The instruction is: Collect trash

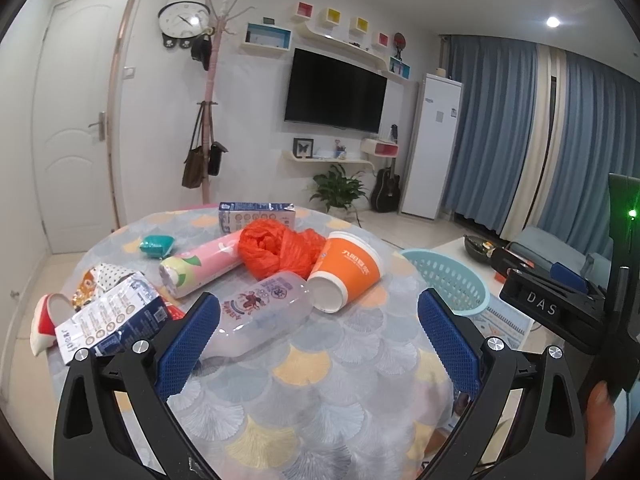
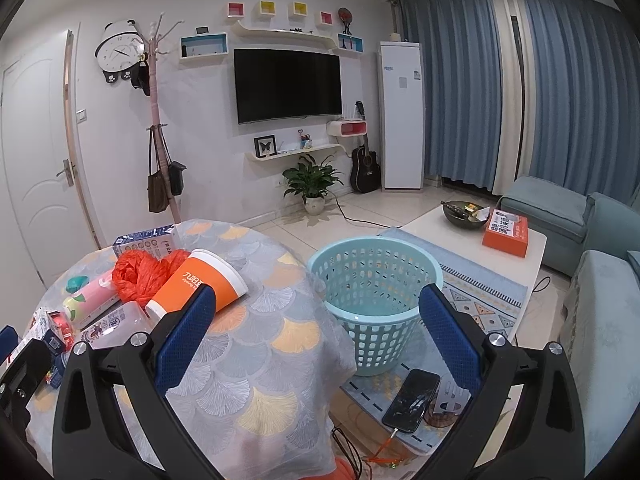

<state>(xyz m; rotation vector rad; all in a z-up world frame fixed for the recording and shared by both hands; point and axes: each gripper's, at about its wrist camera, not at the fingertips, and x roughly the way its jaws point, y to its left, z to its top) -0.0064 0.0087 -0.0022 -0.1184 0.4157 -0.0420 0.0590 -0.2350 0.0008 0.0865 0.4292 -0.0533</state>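
Trash lies on a round table (image 1: 320, 380): a clear plastic bottle (image 1: 262, 312), an orange paper cup (image 1: 346, 276) on its side, a crumpled orange plastic bag (image 1: 280, 250), a pink can (image 1: 202, 266), two milk cartons (image 1: 114, 318) (image 1: 256, 216), a teal wrapper (image 1: 157, 245) and a red-and-white cup (image 1: 44, 322). A light-blue basket (image 2: 376, 300) stands on the floor right of the table. My left gripper (image 1: 318, 342) is open and empty, just short of the bottle. My right gripper (image 2: 318, 338) is open and empty over the table's right edge, near the orange cup (image 2: 200, 284).
A phone (image 2: 412, 400) on a cable lies on the rug by the basket. A white coffee table (image 2: 480, 240) holds a bowl and an orange box. A blue sofa (image 2: 592, 280) stands at the right. The right gripper's body (image 1: 560, 304) shows in the left wrist view.
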